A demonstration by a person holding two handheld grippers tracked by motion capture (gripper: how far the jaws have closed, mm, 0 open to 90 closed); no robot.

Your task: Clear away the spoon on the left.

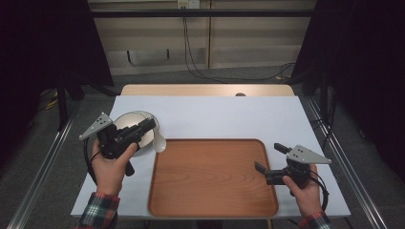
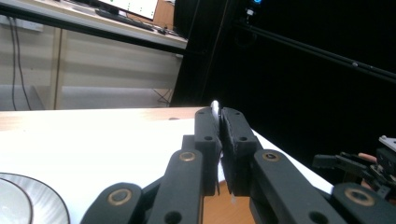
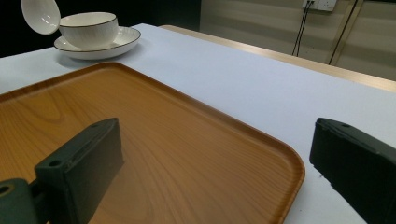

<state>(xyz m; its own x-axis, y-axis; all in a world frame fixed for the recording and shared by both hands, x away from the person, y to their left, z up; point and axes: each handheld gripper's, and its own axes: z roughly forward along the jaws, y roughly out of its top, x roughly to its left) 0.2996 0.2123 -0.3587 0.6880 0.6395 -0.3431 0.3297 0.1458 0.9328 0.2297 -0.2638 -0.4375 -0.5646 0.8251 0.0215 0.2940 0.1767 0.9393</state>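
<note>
Spoon [image 1: 159, 141] clamped in left tongs [image 1: 148, 125] above saucer; right tongs [image 1: 271, 156] released. Advise level carry to tray [image 1: 212, 206].

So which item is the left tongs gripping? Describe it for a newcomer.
Start at the wooden tray; off its far-left corner a white bowl sits on a saucer. The white ceramic spoon hangs beside them, the one piece lifted off the table.
</note>
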